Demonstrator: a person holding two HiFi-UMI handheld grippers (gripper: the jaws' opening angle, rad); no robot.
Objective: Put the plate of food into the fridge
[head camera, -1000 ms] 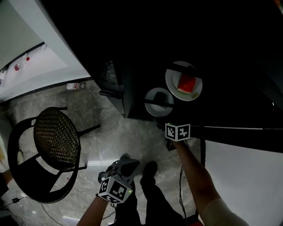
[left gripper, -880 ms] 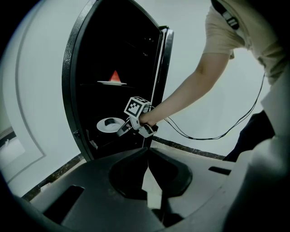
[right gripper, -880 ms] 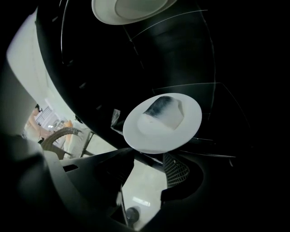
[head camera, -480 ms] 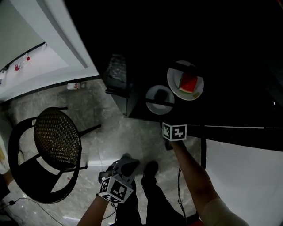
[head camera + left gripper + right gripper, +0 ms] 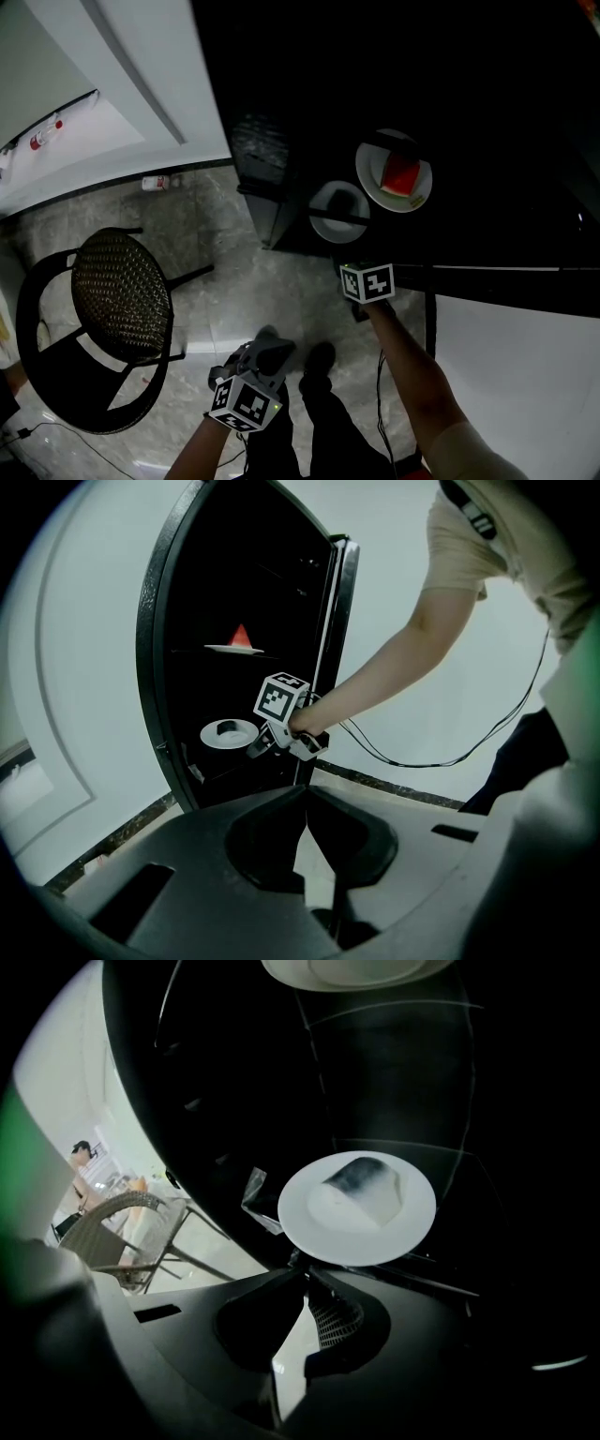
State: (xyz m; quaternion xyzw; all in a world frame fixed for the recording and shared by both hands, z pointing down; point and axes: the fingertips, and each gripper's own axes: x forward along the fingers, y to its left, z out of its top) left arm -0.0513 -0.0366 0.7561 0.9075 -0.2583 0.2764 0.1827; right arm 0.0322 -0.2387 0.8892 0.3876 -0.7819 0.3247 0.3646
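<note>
A white plate of food [image 5: 314, 1221] sits on a lower shelf inside the open fridge [image 5: 155, 667], close to the front edge. A pale block of food [image 5: 364, 1188] with a dark top lies on it. Across the last second, the plate does not shift on that shelf.

The right gripper [image 5: 302, 1267] reaches into the fridge and points down at the plate's near rim. A second ago its jaws stood wide apart; now they are closed together, tips meeting right at the rim. Whether they pinch the rim or close just short of it cannot be told.

On the shelf above is a second plate [image 5: 367, 173] carrying a red wedge [image 5: 398, 176], possibly watermelon.

Outside the fridge, low and well back from the opening, the left gripper [image 5: 307, 789] hangs idle, its jaws shut on nothing. A wicker chair [image 5: 122, 291] stands on the stone floor [image 5: 272, 291], farther out from the fridge.

Judging from this, the plate already rests where the task wants it. The closing of the right jaws probably means either a last hold to nudge the plate deeper or a tidy close before pulling out. What seems left is withdrawing the arm [image 5: 412, 375] and shutting the fridge.
</note>
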